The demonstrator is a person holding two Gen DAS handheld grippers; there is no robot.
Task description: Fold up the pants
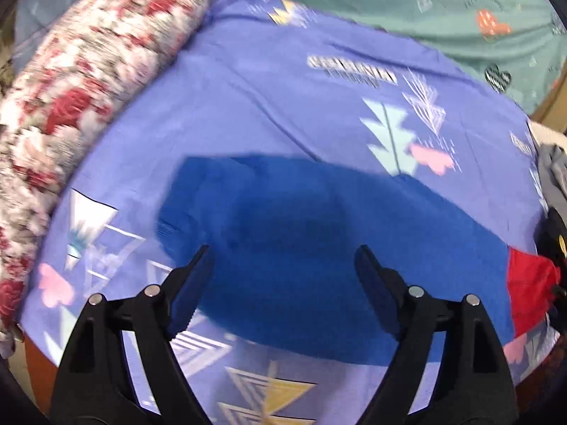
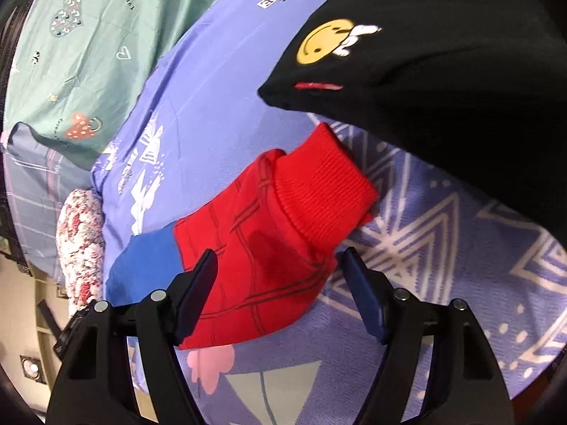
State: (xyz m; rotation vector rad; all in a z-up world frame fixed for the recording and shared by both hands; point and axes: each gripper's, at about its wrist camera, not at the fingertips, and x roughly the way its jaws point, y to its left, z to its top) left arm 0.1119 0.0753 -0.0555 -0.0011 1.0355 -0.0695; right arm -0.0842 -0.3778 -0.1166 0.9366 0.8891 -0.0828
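Fingers (image 1: 283, 276), left wrist view: spread, grasping nothing, above blue pants (image 1: 319, 248) lying flat on the bed (image 1: 248, 88).
Right wrist view: fingers (image 2: 280, 276) released, straddling the red cuff end (image 2: 269, 233). Advice: pinch both layers squarely before folding.

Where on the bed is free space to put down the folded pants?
Free: purple patterned bedsheet between the floral pillow and the green blanket. Crowded: around the red ribbed cuff, below the black smiley garment.
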